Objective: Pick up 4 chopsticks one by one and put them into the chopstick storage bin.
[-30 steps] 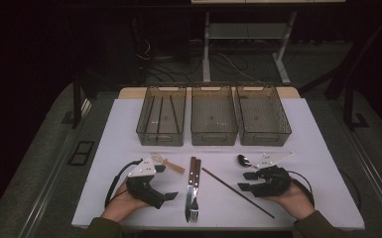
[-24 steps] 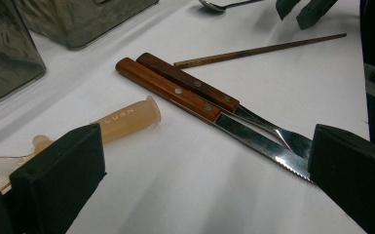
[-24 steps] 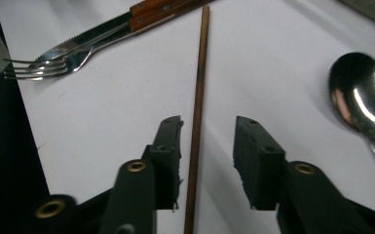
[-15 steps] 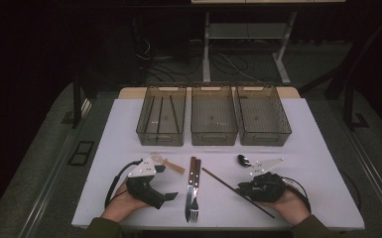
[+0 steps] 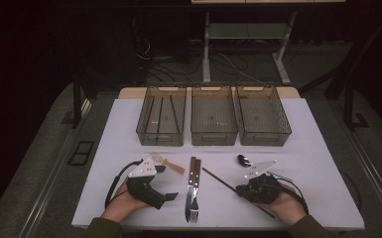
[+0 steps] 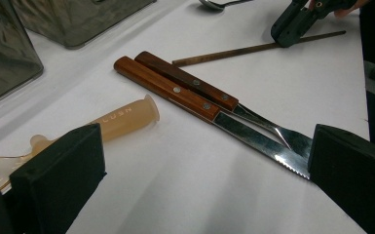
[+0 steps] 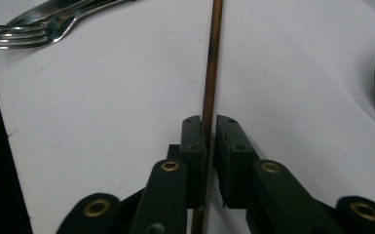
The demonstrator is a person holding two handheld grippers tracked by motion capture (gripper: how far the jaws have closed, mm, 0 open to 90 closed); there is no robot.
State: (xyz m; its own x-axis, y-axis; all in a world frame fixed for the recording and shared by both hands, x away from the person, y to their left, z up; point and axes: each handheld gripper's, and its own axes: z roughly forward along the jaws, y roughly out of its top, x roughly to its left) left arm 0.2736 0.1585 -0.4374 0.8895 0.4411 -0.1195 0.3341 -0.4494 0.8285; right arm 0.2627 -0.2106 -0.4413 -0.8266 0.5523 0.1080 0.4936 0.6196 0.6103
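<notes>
Right gripper [image 7: 209, 127] low, jaws just closing on chopstick [image 7: 212, 58]

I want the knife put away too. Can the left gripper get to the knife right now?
Probably yes. The left gripper is open, and the knife lies just ahead on bare table. The fork touches its far side, so both might get pinched.

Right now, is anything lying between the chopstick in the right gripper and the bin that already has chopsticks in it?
Yes. The knife and fork lie between the chopstick, clamped in the right gripper, and the left bin; carried over them, nothing visible blocks it.
</notes>
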